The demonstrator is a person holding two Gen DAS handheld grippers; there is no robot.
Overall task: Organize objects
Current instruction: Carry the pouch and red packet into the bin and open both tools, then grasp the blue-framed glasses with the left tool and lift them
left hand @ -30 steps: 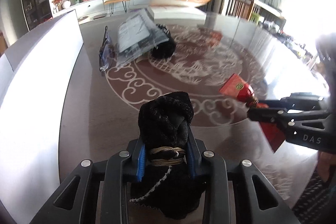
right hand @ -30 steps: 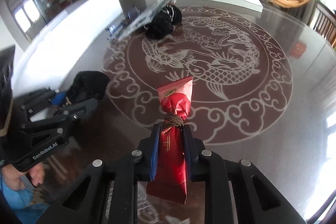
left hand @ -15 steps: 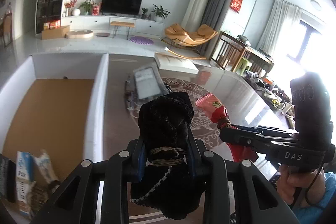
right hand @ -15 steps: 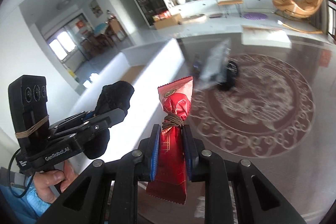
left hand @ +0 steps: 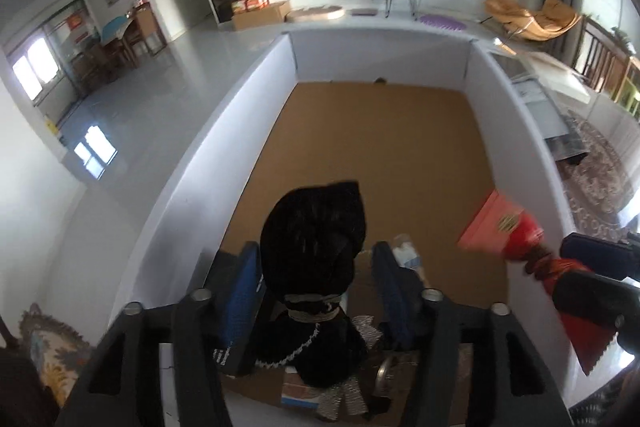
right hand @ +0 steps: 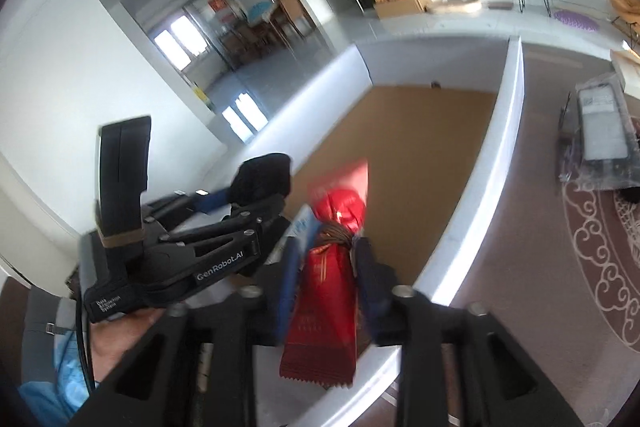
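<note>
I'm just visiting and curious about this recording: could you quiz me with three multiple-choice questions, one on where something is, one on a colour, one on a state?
1. Where is the black pouch?
A. on the patterned rug
B. over the white box
C. on the TV shelf

2. What colour is the packet in the right tool?
A. red
B. green
C. yellow

3. How do the fingers of the left tool stand?
A. pressed tight on the pouch
B. wide open, nothing between them
C. spread, gaps beside the pouch

B: the box's brown floor lies beneath the pouch.
A: the wrapper is shiny red.
C: blue pads stand off the pouch's tied neck.
</note>
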